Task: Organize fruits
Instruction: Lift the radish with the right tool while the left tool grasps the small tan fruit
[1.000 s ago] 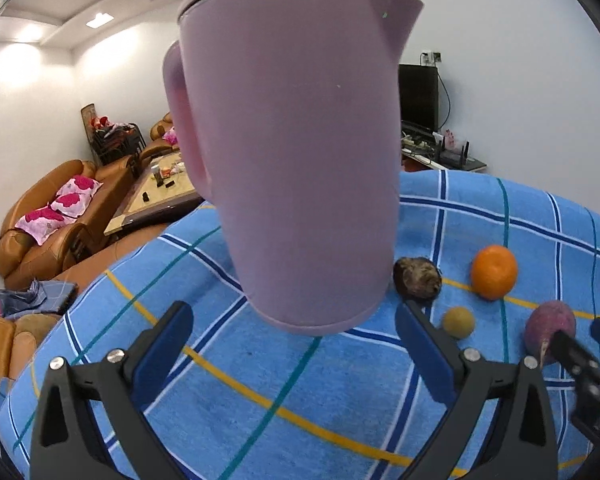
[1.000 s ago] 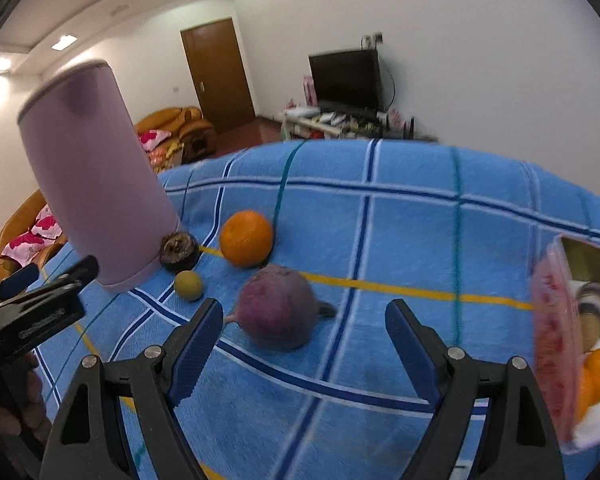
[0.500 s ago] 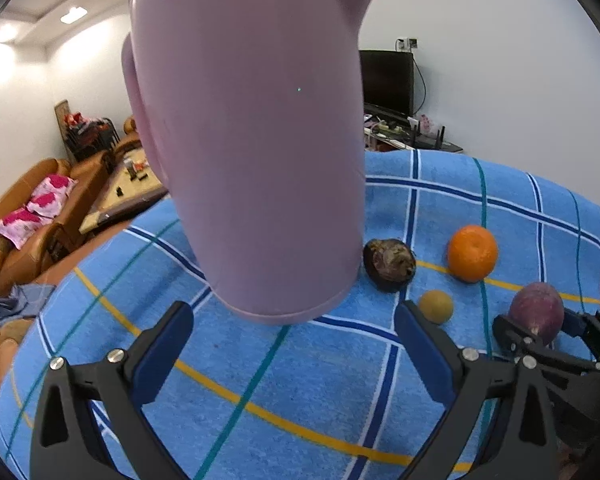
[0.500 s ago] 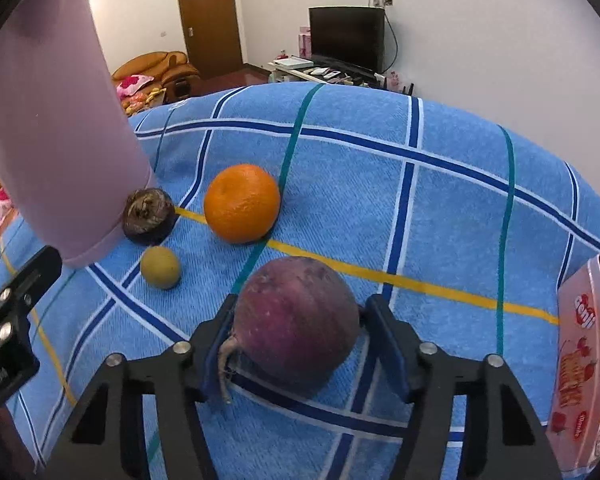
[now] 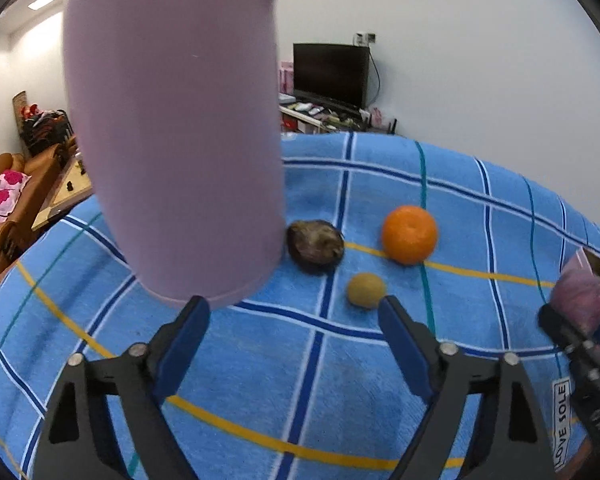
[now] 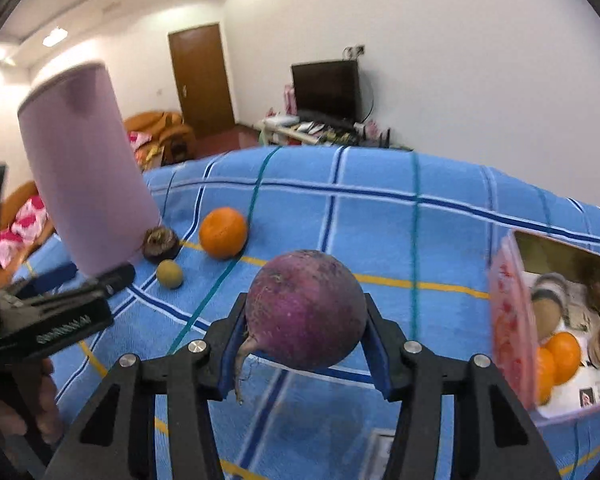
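My right gripper [image 6: 305,314] holds a purple round root [image 6: 306,300] with a thin tail, lifted clear of the blue checked cloth [image 6: 380,232]; its jaws are still closing, with the pads pressed on both sides. On the cloth lie an orange [image 5: 409,234], a dark brown fruit [image 5: 315,246] and a small yellow-green fruit [image 5: 366,290]. My left gripper [image 5: 292,308] hovers just before them with its jaws closing and nothing between them; its right fingertip is close to the small fruit. The held root [image 5: 578,296] shows at the right edge of the left wrist view.
A tall pink jug [image 5: 172,140] stands right beside the dark fruit, close ahead of my left gripper. A pink open box [image 6: 512,320] at the right holds oranges [image 6: 560,356] and other items. A sofa, TV and door lie beyond the table.
My right gripper closed around the purple root and raised it off the cloth. My left gripper's jaws narrowed, and it tipped down and moved nearer the small fruits.
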### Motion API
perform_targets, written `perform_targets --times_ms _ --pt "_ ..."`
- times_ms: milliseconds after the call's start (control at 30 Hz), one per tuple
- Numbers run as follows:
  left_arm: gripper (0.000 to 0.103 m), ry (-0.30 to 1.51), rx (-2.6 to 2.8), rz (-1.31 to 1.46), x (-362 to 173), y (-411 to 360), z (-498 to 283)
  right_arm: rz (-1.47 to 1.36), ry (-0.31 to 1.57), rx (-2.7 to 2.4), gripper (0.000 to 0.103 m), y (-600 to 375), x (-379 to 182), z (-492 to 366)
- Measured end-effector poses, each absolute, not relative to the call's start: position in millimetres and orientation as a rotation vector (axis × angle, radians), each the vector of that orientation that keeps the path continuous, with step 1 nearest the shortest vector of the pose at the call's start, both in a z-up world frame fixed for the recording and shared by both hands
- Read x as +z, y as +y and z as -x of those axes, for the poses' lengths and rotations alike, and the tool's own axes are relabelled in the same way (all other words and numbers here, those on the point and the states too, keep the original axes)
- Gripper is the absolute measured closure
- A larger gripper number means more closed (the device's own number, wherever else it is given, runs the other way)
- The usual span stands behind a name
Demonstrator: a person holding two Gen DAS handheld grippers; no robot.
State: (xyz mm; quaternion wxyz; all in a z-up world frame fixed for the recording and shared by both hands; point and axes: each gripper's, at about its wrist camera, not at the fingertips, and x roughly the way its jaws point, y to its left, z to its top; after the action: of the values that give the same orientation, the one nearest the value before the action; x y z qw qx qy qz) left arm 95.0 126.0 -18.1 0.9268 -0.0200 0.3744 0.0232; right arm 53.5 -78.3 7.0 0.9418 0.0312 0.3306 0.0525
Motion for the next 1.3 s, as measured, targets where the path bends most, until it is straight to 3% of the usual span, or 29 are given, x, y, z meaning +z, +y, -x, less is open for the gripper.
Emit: perform_targets --times_ms 333,467,700,733,767,1300 --pt "0.033 0.831 0.015 0.004 -14 98 -118 -0.127 0.658 0.111 0.049 -89 12 -46" --pt "0.048 0.885 0.037 -0.012 -24 87 -138 -0.14 0.667 0.113 0.049 -92 9 -48" --pt "0.06 0.9 0.051 -0.009 -40 80 -150 -0.146 0.677 0.116 0.049 -93 9 -53" --pt "0.071 0.898 0.036 -0.01 -40 78 -151 -0.144 0.676 0.116 0.049 -93 9 -53" --pt "0.073 0.898 0.022 -0.014 -40 74 -153 -0.142 0.675 0.115 0.049 -92 7 -55" --pt "0.074 0.651 0.081 -0.042 -7 76 -77 0.034 0.485 0.059 0.049 -65 24 -29"
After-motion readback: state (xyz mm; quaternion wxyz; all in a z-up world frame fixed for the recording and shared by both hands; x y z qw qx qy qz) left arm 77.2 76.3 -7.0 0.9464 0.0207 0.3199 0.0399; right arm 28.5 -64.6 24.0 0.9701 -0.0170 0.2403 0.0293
